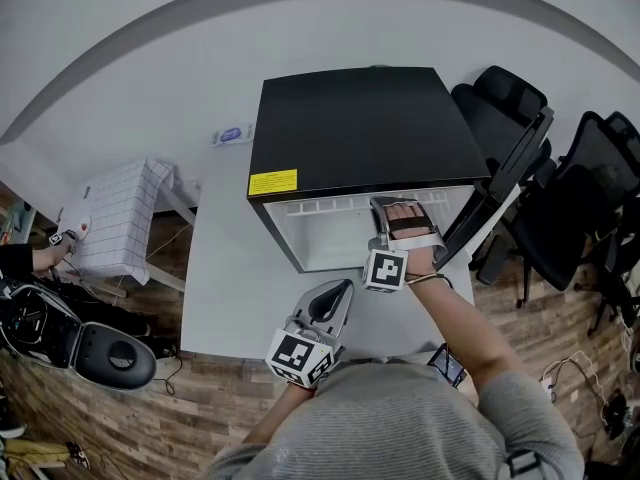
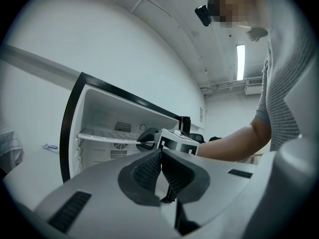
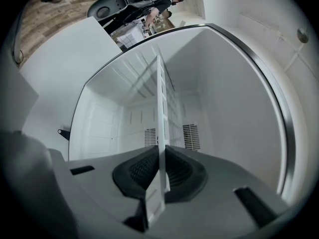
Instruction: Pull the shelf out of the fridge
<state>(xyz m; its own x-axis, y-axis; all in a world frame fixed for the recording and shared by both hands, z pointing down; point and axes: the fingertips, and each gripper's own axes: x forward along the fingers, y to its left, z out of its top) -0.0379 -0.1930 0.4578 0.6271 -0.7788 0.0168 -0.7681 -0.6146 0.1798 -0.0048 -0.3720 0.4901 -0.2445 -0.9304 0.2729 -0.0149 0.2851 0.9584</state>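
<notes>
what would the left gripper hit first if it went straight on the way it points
Most likely the right gripper, shut on the shelf at the fridge's open front. The left gripper, jaws together and empty, aims at it, though depth is unclear.

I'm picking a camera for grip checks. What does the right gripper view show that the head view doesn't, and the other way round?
Right gripper view only: the right gripper shut on the edge of the white shelf; vents on the back wall. Head view only: the black top of the fridge, its yellow label, the left gripper over the table, black chairs. Both: the fridge's open white interior.
</notes>
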